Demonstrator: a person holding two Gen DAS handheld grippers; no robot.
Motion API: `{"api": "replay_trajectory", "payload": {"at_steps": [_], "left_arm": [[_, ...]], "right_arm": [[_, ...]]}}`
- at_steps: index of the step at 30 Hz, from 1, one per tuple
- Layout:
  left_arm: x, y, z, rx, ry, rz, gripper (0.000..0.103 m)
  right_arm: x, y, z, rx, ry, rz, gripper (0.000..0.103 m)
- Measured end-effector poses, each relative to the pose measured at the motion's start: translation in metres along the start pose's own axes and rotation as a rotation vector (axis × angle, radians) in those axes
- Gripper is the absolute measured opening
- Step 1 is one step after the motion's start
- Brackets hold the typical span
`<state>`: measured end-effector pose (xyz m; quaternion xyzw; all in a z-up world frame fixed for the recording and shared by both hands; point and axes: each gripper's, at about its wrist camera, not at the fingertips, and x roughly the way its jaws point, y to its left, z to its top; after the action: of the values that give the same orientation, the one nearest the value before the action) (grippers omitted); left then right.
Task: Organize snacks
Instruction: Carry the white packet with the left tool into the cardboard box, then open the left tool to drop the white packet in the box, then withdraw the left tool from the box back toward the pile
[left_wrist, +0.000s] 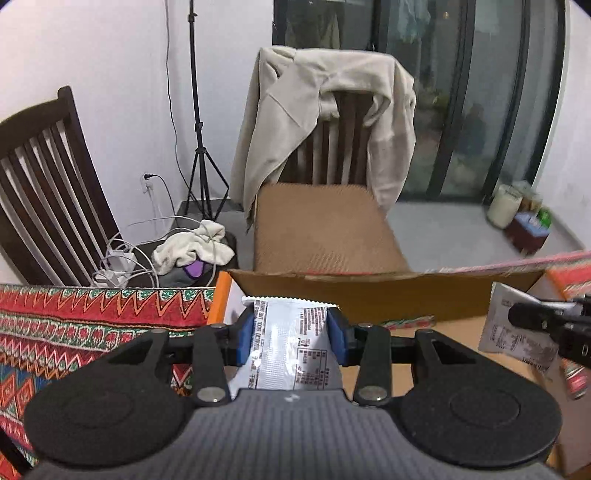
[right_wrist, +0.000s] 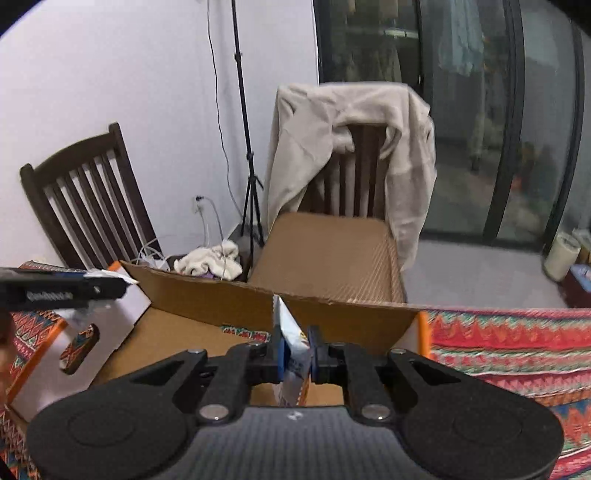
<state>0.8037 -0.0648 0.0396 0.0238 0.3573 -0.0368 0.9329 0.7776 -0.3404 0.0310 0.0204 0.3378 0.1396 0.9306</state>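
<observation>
1. Nearest in the left wrist view, the left gripper (left_wrist: 291, 334) has its jaws part-way closed across the width of a silvery snack packet (left_wrist: 286, 345); the blue pads (left_wrist: 246, 338) press on both of its long edges, so it is held flat, printed side up.
2. In the right wrist view the right gripper (right_wrist: 297, 356) has its jaws drawn almost together, pinching a second snack packet (right_wrist: 291, 343) edge-on — the packet stands upright between the pads, its crimped top poking above them.
3. Both packets hang over the cardboard box (left_wrist: 388, 291), which sits on the table under a bright patterned tablecloth (left_wrist: 92, 325). The box has orange-edged white side walls and an open brown far flap.
4. The box floor that shows is mostly bare; I can make out only one small patterned strip lying near the far wall, and I cannot tell what it is.
5. Judging from this, the task is at an early-to-middle point: two snacks are picked up and carried to the box, neither is released yet — placing them is what remains, plus any snacks out of view.
6. Beyond the table stand a chair draped with a beige jacket (left_wrist: 325, 122), a second dark wooden chair (left_wrist: 48, 173) to the left, and a tripod (left_wrist: 201, 147) by the wall.
</observation>
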Motion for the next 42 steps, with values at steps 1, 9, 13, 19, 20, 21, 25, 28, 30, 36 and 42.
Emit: {"api": "replay_trajectory", "payload": {"at_steps": [1, 9, 13, 19, 20, 21, 25, 28, 30, 36, 42], "left_arm": [[0.006, -0.001, -0.001, 0.007, 0.008, 0.007, 0.043], [0.011, -0.004, -0.015, 0.015, 0.038, -0.001, 0.072], [0.006, -0.004, -0.018, 0.015, 0.046, -0.022, 0.075], [-0.012, -0.005, -0.014, 0.022, 0.044, -0.003, 0.092], [-0.019, -0.007, -0.012, 0.030, 0.037, 0.005, 0.092], [-0.028, -0.008, -0.010, 0.038, 0.032, 0.007, 0.092], [-0.068, -0.008, -0.005, 0.020, 0.019, -0.008, 0.092], [-0.112, -0.008, -0.006, 0.026, -0.007, -0.016, 0.094], [-0.145, -0.009, -0.012, 0.036, -0.031, -0.021, 0.096], [-0.250, -0.006, -0.046, 0.022, -0.102, -0.026, 0.096], [-0.349, -0.006, -0.120, 0.013, -0.237, 0.040, 0.098]], "right_arm": [[0.008, -0.001, -0.001, 0.012, 0.012, 0.006, 0.012], [0.039, -0.008, -0.006, 0.096, 0.102, -0.023, 0.059], [0.035, 0.000, -0.011, 0.070, 0.105, -0.026, 0.062], [0.023, 0.006, -0.010, 0.076, 0.102, -0.028, 0.068], [0.018, 0.006, -0.008, 0.084, 0.098, -0.026, 0.071], [0.011, 0.007, -0.005, 0.085, 0.094, -0.022, 0.075], [-0.027, 0.013, 0.001, 0.066, 0.076, -0.031, 0.076], [-0.066, 0.018, 0.005, 0.061, 0.062, -0.039, 0.077], [-0.097, 0.022, 0.006, 0.047, 0.046, -0.039, 0.079], [-0.193, 0.043, -0.012, -0.007, -0.010, -0.046, 0.082], [-0.293, 0.067, -0.070, -0.015, -0.082, -0.023, 0.090]]}}
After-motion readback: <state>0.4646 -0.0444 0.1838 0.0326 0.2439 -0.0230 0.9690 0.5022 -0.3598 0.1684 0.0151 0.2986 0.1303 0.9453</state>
